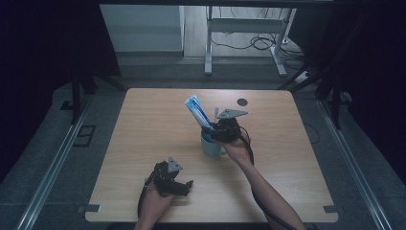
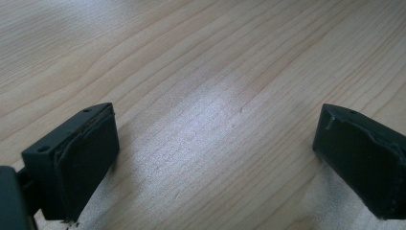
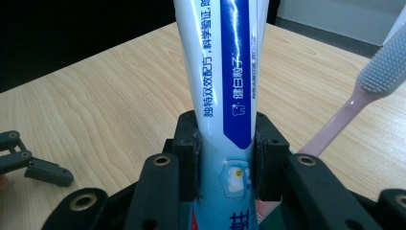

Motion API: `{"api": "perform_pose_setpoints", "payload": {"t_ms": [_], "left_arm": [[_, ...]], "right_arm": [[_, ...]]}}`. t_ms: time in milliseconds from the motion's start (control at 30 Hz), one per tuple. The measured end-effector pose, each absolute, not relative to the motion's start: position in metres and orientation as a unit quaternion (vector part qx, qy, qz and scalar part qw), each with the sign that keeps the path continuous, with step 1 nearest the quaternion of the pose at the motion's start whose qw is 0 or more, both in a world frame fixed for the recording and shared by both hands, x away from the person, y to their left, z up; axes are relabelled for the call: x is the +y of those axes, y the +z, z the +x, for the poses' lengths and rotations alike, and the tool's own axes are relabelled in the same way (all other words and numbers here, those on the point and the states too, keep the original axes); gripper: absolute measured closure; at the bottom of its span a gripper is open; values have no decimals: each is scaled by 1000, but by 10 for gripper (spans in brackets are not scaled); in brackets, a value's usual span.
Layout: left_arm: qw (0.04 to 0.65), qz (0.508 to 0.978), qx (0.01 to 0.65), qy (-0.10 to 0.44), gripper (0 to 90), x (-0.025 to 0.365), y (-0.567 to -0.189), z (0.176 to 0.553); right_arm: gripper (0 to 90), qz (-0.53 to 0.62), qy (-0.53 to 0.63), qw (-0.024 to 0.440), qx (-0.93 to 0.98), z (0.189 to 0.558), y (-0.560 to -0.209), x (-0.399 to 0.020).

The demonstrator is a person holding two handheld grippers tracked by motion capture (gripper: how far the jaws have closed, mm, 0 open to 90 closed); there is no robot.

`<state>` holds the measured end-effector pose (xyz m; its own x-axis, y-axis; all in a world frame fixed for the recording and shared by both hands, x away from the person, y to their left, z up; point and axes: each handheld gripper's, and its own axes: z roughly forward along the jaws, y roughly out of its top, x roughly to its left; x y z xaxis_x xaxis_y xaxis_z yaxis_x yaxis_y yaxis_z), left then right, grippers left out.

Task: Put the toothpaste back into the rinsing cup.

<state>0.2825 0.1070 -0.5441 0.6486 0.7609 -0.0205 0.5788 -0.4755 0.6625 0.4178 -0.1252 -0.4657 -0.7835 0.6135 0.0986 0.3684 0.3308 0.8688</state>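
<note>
One right hand-held gripper [image 3: 225,158] clamps the toothpaste tube [image 3: 221,72]; it should release only once the tube rests in the cup [image 1: 211,145].

High view dim, dark edges; soft glare on table [image 2: 225,110]; gripper views sharp, well lit.

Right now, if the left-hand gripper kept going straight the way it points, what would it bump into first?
Most likely the wooden table itself. The left gripper has its jaws wide apart with nothing between them, and its own camera sees bare tabletop ahead. It seems tilted down toward the wood, though how steeply is hard to judge.
</note>
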Motion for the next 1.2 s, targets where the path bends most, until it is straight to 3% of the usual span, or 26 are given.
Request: {"api": "perform_pose_setpoints", "payload": {"t_ms": [1200], "left_arm": [[326,848,394,140,19,107,-544,283]], "right_arm": [[647,315,460,107,823,415,-481,-137]]}}
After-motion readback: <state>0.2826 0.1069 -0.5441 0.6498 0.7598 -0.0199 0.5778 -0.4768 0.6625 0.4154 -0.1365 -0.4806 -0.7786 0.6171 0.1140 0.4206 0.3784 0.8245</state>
